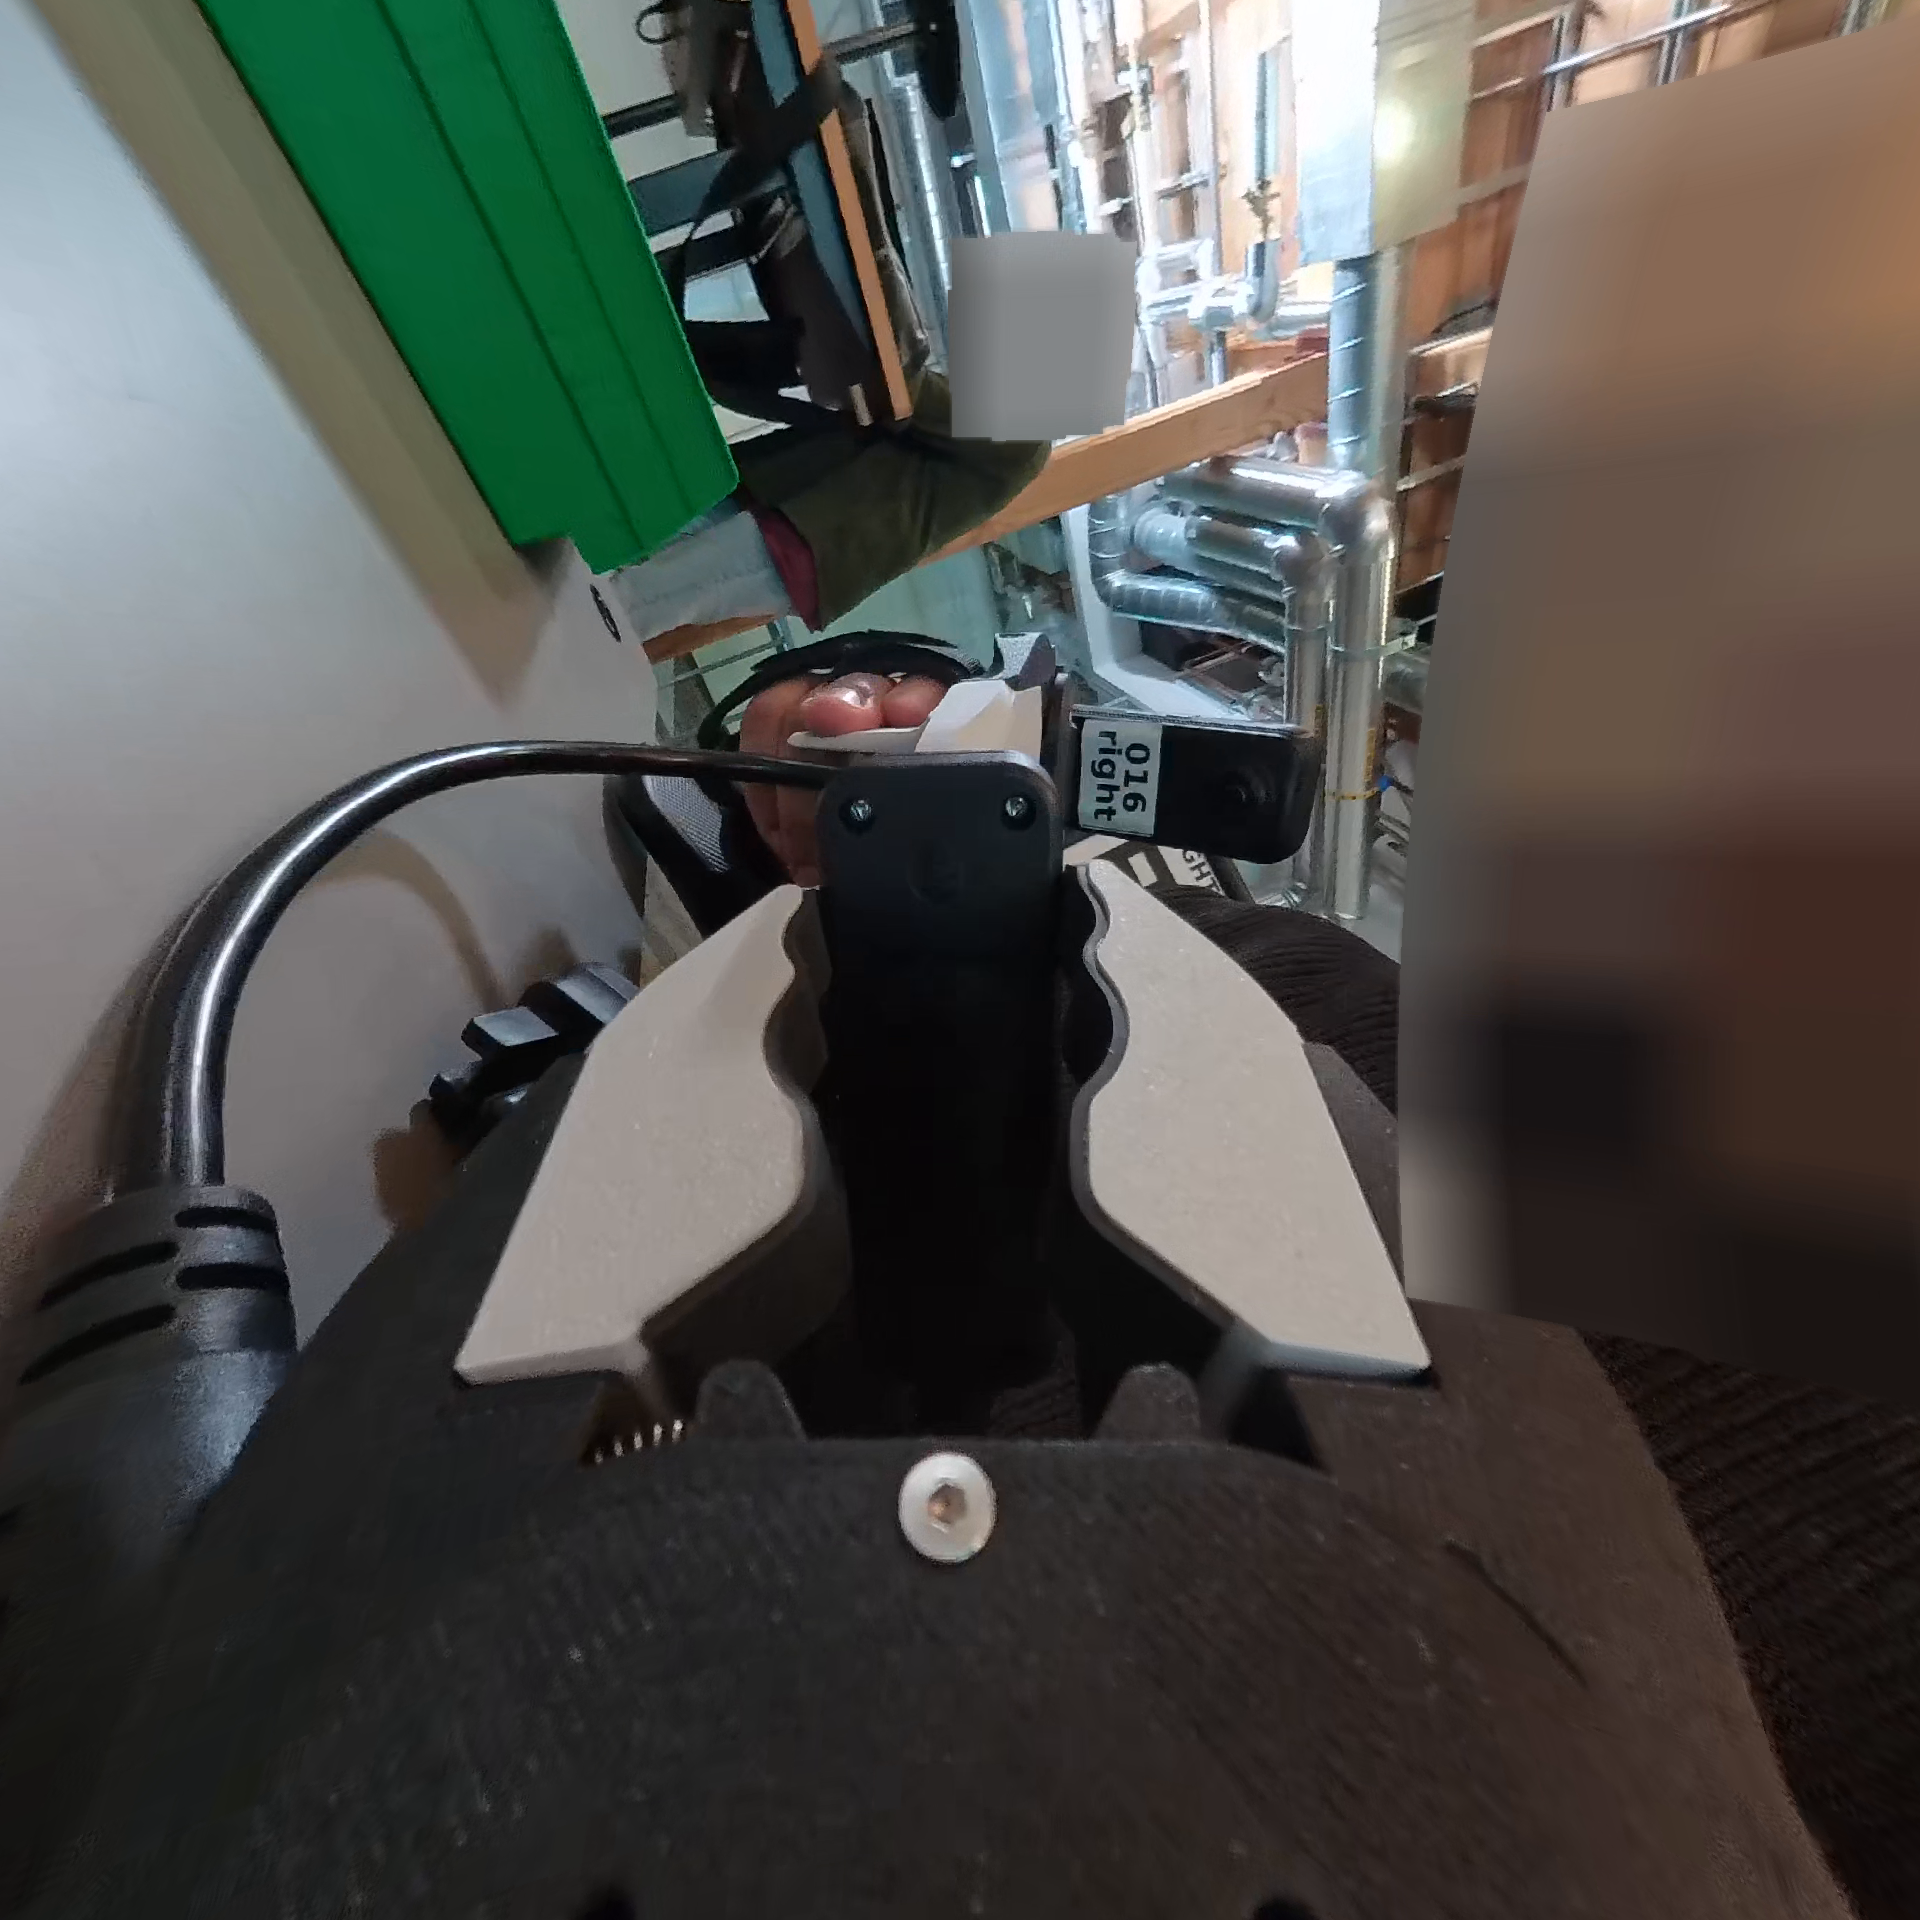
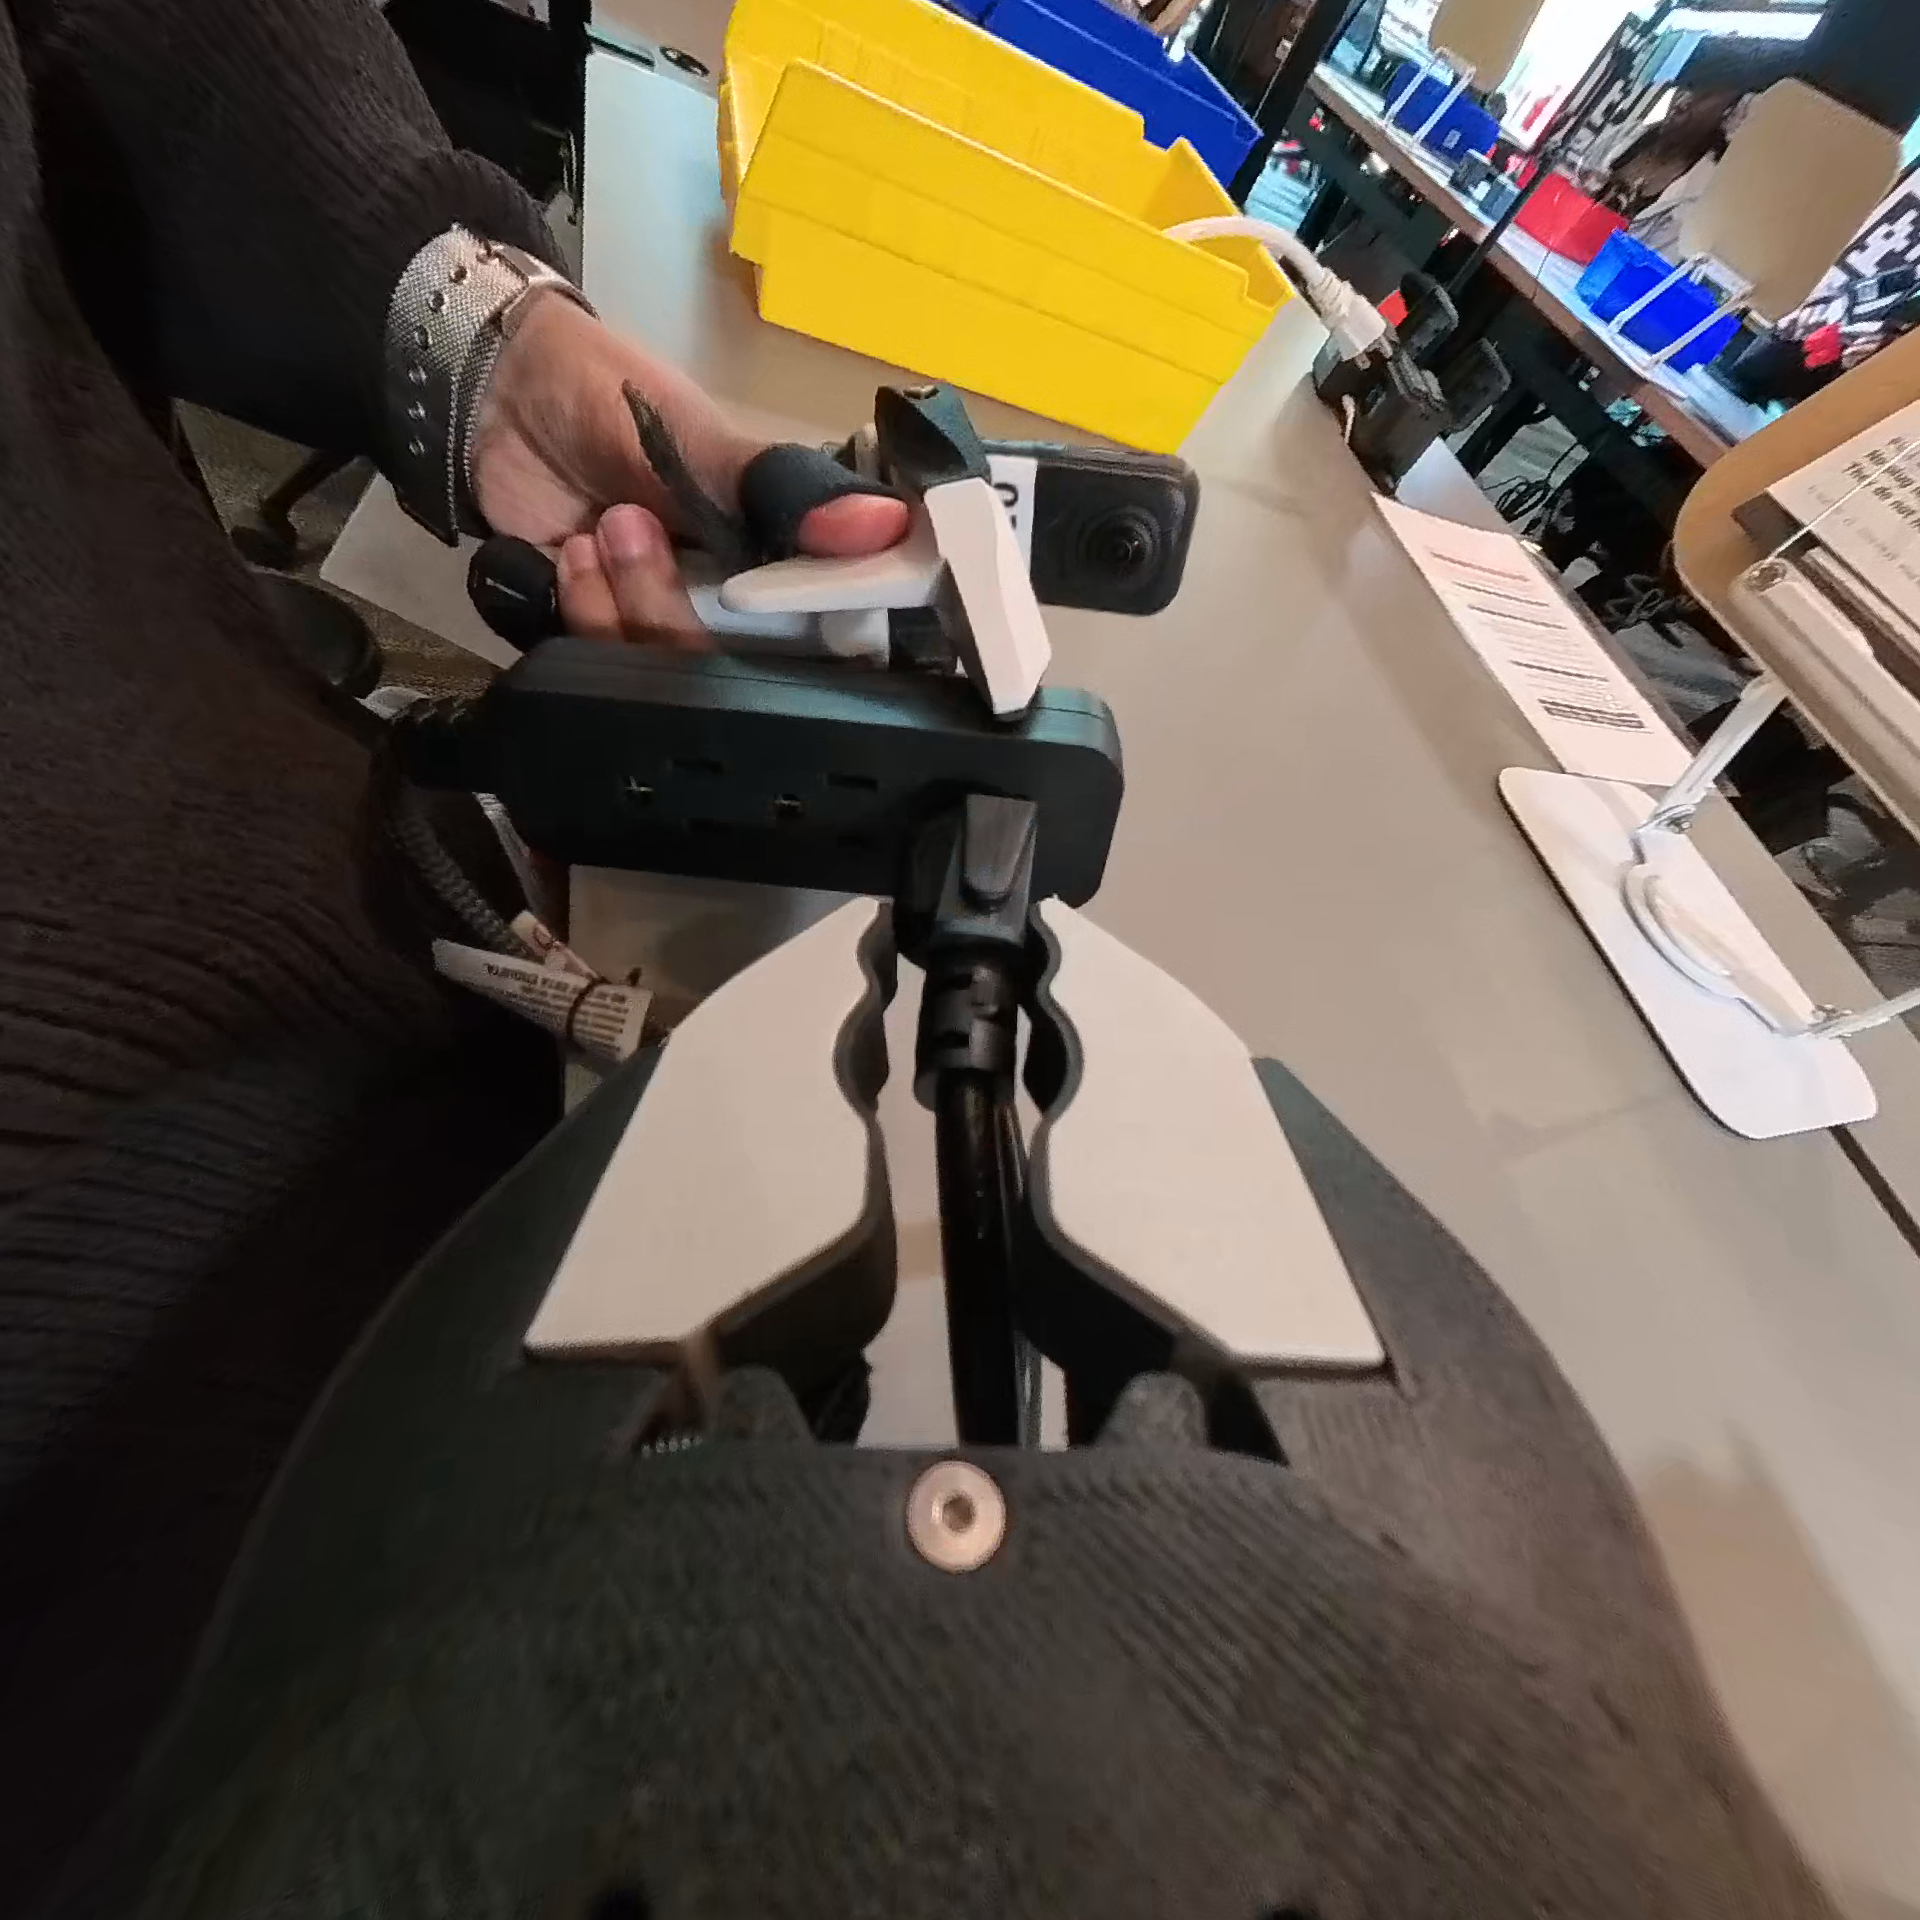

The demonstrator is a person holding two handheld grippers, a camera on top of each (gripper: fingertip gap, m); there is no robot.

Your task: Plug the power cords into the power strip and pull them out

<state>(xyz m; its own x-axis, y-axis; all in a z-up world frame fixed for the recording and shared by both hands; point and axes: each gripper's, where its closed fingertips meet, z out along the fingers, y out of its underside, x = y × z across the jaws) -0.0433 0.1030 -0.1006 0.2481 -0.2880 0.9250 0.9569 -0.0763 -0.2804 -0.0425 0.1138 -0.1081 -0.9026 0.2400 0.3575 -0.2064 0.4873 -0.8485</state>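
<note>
The black power strip (image 2: 800, 769) is clamped in the left gripper (image 1: 940, 914), above the table (image 2: 1299, 935). A black plug (image 2: 971, 873), seated at the strip's 3 o'clock end, is gripped by the right gripper (image 2: 961, 935); yellow bins (image 2: 987, 239) are seen at 12 o'clock.

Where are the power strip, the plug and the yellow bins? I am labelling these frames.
power strip (image 2: 769, 774): right wrist view, socket face.
plug (image 2: 982, 873): right wrist view, plug body at the strip.
yellow bins (image 2: 977, 281): right wrist view, front wall.

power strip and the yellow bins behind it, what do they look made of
Power strip: seemingly hard black plastic, matte with a faint sheen, moulded rounded corners and screwed end cap.
Yellow bins: likely rigid moulded plastic, smooth and slightly glossy, uniform colour with thin straight walls.
</note>
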